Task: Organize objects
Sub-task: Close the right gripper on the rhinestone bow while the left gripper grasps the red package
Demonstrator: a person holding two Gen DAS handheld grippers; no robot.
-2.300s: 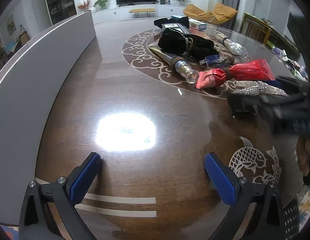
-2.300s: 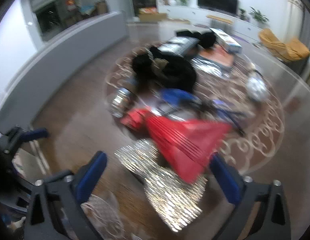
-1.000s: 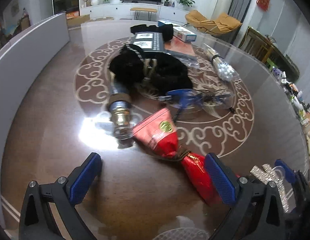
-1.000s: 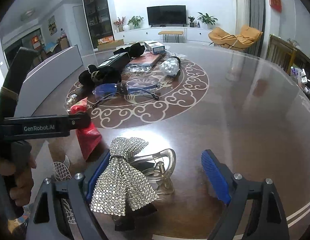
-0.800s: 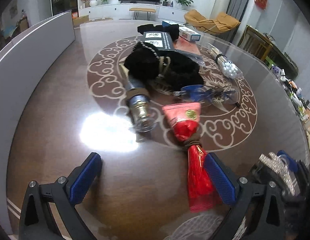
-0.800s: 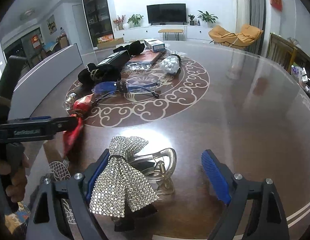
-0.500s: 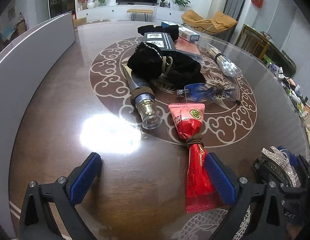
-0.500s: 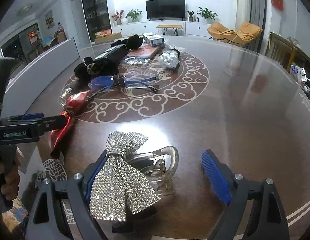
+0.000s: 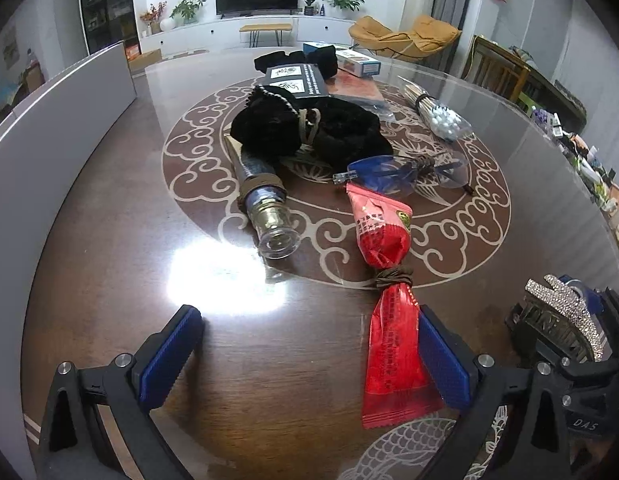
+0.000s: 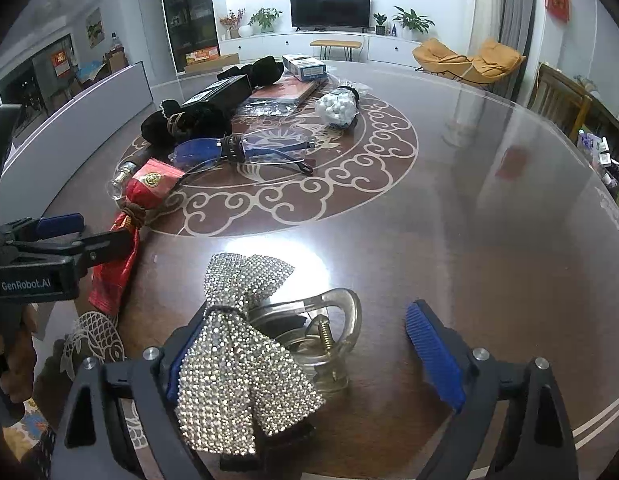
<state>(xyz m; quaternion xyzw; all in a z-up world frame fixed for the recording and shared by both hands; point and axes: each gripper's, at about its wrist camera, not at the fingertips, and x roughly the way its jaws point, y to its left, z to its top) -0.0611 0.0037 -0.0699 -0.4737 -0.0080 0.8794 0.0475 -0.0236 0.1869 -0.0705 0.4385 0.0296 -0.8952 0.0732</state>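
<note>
two tools are in play. right tool [image 10: 309, 344] has just been opening a bit more; its pads stand wide and the rhinestone bow clip [image 10: 245, 344] sits between them on the tabletop [image 10: 469, 220], leaning against the left pad, w/ a clear gap to the right pad, so it reads as let go, not gripped. compared w/ a couple of secs ago, when that clip lay in the clutter by the red packet, it now rests alone near the tabletop edge, well apart from the pile. left tool [image 9: 305, 356] is wide too, holding nothing; vs a sec ago its view has swung so the red packet [image 9: 393, 320] now lies upright in frame, tail end just beside the right pad. judgement: clip placement looks done, and the red packet is prob the next pick. glasses [image 9: 401, 170], black pouch [image 9: 309, 128] and bottle [image 9: 265, 204] remain bunched mid-tabletop, unsorted.
</note>
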